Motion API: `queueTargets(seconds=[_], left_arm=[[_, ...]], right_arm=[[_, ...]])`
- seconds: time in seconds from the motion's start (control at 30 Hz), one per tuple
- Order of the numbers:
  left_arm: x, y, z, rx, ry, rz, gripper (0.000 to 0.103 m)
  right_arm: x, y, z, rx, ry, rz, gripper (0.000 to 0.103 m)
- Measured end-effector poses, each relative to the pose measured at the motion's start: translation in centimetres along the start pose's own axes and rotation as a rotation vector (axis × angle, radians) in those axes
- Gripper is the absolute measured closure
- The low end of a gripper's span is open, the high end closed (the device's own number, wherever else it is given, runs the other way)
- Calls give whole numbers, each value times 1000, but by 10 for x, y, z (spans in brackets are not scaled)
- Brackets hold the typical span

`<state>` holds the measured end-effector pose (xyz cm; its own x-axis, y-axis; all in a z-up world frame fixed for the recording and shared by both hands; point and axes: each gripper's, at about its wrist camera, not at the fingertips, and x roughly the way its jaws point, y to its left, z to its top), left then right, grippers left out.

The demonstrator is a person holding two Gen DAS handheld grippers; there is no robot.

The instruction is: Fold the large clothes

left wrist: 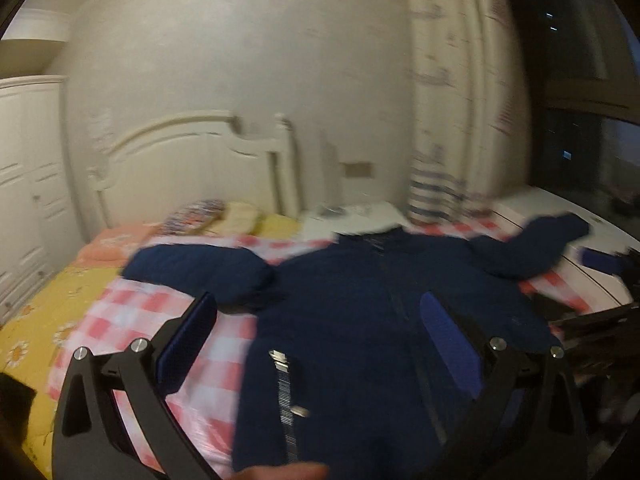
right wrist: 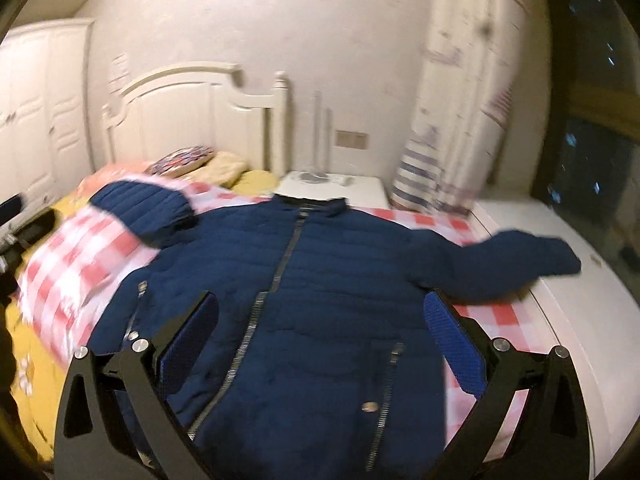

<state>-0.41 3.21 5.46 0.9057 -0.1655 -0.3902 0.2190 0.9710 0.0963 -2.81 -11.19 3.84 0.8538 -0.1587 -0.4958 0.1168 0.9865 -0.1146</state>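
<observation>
- On the bed [right wrist: 48, 360], spread flat over a pink-and-white checked blanket [right wrist: 80, 264]: one big navy puffer jacket [right wrist: 312, 280], front side up, zipper [right wrist: 280, 268] running down the middle, collar toward the headboard [right wrist: 192, 112].
- No real containers anywhere, closest thing a white nightstand [right wrist: 352, 188] beside the bed with some small blurry stuff on top, can't make out what.
- Both sleeves thrown out wide: one bent up toward the pillows [right wrist: 200, 164], the other [right wrist: 520, 264] reaching off the blanket onto a white ledge [right wrist: 580, 320] under the dark window [right wrist: 592, 160].
- Right gripper [right wrist: 320, 320] hanging right above the lower half of the jacket, fingers [right wrist: 452, 340] spread wide apart, nothing pinched between them. Jacket body filling the whole gap, hem close to the bottom of the view.
- Left gripper [left wrist: 316, 332] same deal, wide apart and empty, sitting over the jacket's [left wrist: 360, 320] side edge: one finger [left wrist: 188, 340] over bare checked blanket [left wrist: 132, 320], the other over navy fabric.
- Pocket zipper [left wrist: 285, 400] with a silver pull showing between the left fingers.
- Bit of a fingertip [left wrist: 280, 472] poking in at the very bottom of the left view, touching or nearly touching the hem, hard to say.
- Yellow flowered sheet [left wrist: 36, 320] under the blanket, striped curtain [left wrist: 448, 120] in the corner. Everything kinda motion-blurred.
</observation>
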Motion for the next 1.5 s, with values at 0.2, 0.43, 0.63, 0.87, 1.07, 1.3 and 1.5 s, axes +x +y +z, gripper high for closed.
queueTargets(seconds=[0.2,0.43,0.63,0.87,1.07,1.3,1.5], left_arm=[[6,-17,-20,14,13,50,2],[18,-7,-23,-38,65,48,2],[19,-6,-27,-33,72,54,2],[21,-3,-28,-38,78,58,2],[25,-1,-30,-37,87,63,2],[27,1,-31,-38,86,65,2],[29,4,-31,-43,88,82,2]], right_arm=[[-6,7,-4,-9,-8,-15,5],[-6,1,-7,28,-3,-14,5],[-4,4,-9,23,5,-2,5],[-1,4,-13,27,14,7,5],[1,6,-15,23,19,16,5],[1,6,-15,23,19,18,5],[2,7,-16,17,27,21,5]])
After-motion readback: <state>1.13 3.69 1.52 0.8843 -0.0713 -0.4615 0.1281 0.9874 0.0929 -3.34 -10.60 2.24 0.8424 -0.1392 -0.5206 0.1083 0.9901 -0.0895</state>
